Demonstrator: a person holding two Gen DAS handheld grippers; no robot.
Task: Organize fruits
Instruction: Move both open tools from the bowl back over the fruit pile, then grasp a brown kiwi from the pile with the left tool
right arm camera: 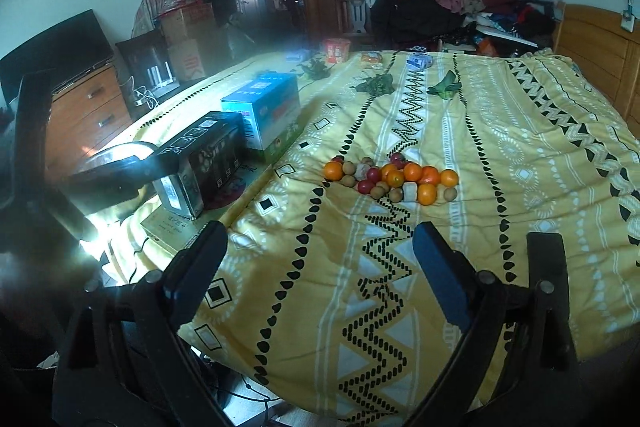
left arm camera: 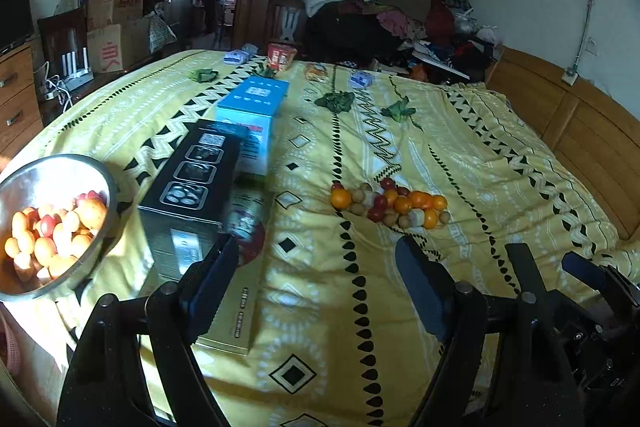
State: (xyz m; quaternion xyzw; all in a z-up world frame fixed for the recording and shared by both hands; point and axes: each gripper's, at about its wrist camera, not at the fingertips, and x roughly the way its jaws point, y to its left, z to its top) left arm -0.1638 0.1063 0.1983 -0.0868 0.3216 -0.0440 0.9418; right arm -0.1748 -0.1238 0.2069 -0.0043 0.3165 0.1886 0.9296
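Two claws were mine, one in each hand, and both stood wide apart with nothing between their blue pads. My left gripper (left arm camera: 316, 267) hung over the near edge of a bed covered by a yellow patterned bedspread (left arm camera: 500, 163). My right gripper (right arm camera: 320, 255) hung just to its right, over the same edge.

The loose fruit (right arm camera: 394, 179) lay ahead of both claws, on the bedspread, well apart from the fingertips. It was a heap of oranges, small red fruits and brown round ones, with its long axis running left to right across my view. From my right claw it sat almost dead ahead; from my left claw it sat ahead and to the right. I judged the right hand the nearer and better lined up for a pick.

A steel bowl (left arm camera: 102, 183), already holding orange and red fruit, stood at the far left, closest to my left claw, which I judged the likely drop-off place.

Between bowl and heap stood a black box (left arm camera: 188, 183) printed with white icons, and behind it a blue box (left arm camera: 256, 107) with a square code on top. Both rested on a flat tan box whose spine carried small print too blurred to read. A cardboard carton (left arm camera: 110, 53) by the wall bore a large red character, possibly "京".
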